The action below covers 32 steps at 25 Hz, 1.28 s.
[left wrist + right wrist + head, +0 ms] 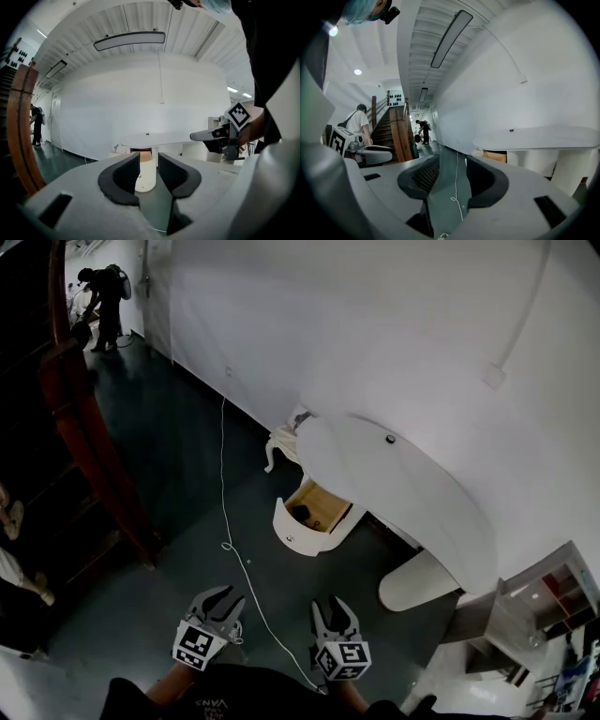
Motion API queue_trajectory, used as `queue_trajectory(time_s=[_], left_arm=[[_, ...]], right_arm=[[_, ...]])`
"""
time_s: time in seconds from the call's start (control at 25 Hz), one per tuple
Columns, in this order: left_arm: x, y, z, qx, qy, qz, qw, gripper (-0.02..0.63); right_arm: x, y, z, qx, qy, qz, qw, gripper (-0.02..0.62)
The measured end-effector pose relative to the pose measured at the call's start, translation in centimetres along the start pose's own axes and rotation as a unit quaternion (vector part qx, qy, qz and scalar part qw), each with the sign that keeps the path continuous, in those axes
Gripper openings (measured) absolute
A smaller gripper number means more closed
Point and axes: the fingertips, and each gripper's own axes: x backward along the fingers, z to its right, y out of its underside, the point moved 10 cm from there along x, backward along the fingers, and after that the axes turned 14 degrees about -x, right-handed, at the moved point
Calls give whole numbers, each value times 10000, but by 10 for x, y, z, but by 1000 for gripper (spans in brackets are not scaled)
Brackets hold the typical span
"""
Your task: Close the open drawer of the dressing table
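The drawer of the white dressing table stands open. It is pulled out from under the curved top, its rounded white front turned toward the person, and its wooden inside shows with a small dark object in it.

Both grippers are low at the near side of the dark floor, well apart from the drawer. The left gripper has its jaws apart with nothing between them; through the gap only the drawer front is seen, far ahead. The right gripper also has its jaws apart – wider – and it holds nothing. A thin white cable runs over the floor between the two grippers.
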Motion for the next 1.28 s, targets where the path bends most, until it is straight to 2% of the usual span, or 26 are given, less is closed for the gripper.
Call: queue_trajectory(time_s=[0.44, 0.68, 1.0, 1.28], left_arm=[[-68, 4, -104, -133, 408, 89, 9990, 133], [-92, 16, -146, -131, 555, 95, 9983, 138], [-114, 29, -176, -76, 652, 55, 9978, 138], [-148, 36, -182, -12, 578, -34, 9983, 138]], right_arm=[[-82, -36, -8, -135, 521, 249, 9982, 204], [-116, -38, -5, -127, 780, 347, 9963, 204], [-145, -45, -1, -123, 1018, 409, 9939, 204], [-177, -64, 26, -58, 886, 431, 9951, 204]])
